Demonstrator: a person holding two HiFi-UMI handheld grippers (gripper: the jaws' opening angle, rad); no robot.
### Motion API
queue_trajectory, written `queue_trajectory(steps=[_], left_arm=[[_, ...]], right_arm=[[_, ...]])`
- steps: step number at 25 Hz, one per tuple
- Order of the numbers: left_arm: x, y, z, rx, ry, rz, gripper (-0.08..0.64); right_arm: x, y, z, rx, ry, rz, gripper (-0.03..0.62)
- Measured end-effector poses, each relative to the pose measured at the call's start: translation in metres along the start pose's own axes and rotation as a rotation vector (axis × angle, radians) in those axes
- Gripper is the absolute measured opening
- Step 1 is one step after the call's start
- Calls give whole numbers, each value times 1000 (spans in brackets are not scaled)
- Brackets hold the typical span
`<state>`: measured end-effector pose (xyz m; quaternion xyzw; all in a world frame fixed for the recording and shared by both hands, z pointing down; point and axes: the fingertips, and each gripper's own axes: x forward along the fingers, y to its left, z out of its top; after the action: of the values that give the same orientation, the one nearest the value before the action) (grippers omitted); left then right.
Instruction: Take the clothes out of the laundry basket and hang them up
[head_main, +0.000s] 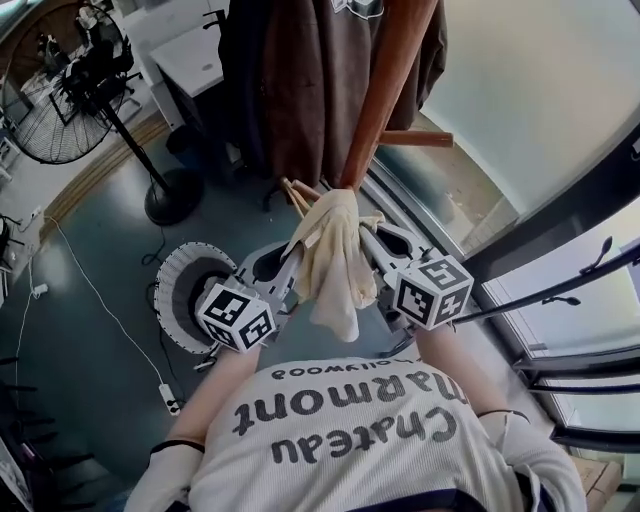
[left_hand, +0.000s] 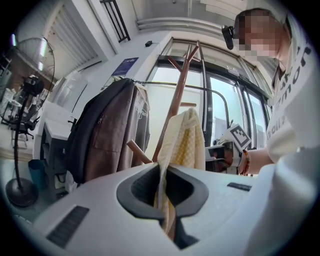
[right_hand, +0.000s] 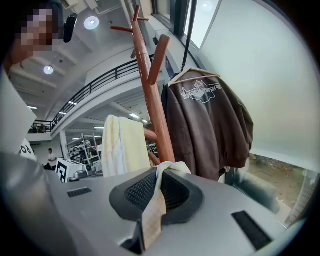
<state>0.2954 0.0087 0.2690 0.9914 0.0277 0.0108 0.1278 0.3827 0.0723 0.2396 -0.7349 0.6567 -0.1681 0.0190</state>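
Pinching one cream cloth (head_main: 330, 262) tight in two closed grippers, left gripper (head_main: 288, 268) and right gripper (head_main: 372, 250), up against the one wooden coat stand (head_main: 385, 90). Sharing that stand with one brown jacket (head_main: 300, 80). Half-hiding the one laundry basket (head_main: 178, 285) behind the left gripper; contents unclear.

Cream cloth (head_main: 330, 255) with faint yellow waffle check (clearest in the left gripper view) between black pads (left_hand: 140, 192), red-brown coat stand (head_main: 385, 90) beyond the fingers (right_hand: 137, 192), dark brown jacket (right_hand: 207, 125) with pale print, black-and-white marker cubes (head_main: 432, 290), white ribbed laundry basket (head_main: 172, 290), blue-grey floor (head_main: 90, 340).
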Motion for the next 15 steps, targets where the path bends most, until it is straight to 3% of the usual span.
queue_trajectory(steps=[5, 8, 12, 15], left_arm=[[-17, -11, 11, -10, -78, 48, 28], [-35, -14, 13, -41, -125, 126, 167], [-57, -26, 17, -32, -160, 198, 155], [-68, -38, 19, 0, -181, 227, 88]], right_arm=[[-1, -1, 0, 6, 44, 78, 41], [-2, -1, -2, 22, 61, 133, 41], [-3, 5, -4, 62, 63, 207, 41], [-2, 6, -7, 124, 49, 267, 43]])
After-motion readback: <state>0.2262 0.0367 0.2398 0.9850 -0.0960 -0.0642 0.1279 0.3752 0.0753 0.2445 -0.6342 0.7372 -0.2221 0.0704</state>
